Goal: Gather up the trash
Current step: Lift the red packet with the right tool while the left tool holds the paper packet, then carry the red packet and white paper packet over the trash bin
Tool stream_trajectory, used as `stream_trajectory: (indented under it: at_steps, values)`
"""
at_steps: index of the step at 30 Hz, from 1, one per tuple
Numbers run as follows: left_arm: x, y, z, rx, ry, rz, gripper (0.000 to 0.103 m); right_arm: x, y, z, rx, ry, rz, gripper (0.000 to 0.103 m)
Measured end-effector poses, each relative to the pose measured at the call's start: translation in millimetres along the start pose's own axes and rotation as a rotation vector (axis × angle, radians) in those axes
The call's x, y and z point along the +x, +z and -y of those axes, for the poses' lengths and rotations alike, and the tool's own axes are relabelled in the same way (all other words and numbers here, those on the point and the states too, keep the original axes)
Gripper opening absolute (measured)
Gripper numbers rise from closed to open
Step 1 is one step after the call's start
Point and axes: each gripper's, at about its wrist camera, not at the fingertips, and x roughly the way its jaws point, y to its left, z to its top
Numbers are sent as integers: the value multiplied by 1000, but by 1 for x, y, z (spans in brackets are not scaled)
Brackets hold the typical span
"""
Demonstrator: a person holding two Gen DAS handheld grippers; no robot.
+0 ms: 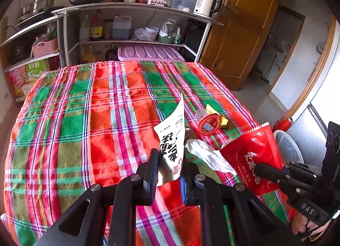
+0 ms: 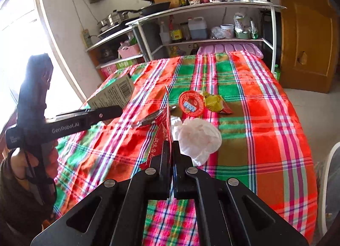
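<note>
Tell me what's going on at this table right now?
A person is clearing trash off the plaid tablecloth with two handheld grippers. The left gripper is shut on a white packet; the right gripper is shut on a red packet. Still lying on the cloth: a crumpled tissue, a small red-lidded cup and a yellow wrapper.

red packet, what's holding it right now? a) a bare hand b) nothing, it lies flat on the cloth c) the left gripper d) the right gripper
d: the right gripper is shut on the edge of the red packet, while the left gripper pinches the white packet.
</note>
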Motion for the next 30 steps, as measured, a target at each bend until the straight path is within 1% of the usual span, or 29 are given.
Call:
stream_trajectory:
  at_steps: [6,11,19,25,30]
  values:
    - [-10,5,25,42,-39,17,17,-33,0,15,53,-42,68,1]
    - [-12,12,62,101,-86,28,17,-64,-6,35,90,-123,104,1]
    - [2,17,138,205,-194,24,17,-124,-21,80,168,-266,166,1]
    - [18,17,203,282,-286,0,17,-165,-34,113,222,-354,194,1]
    - [32,14,250,338,-349,-22,17,-192,-47,142,266,-421,211,1]
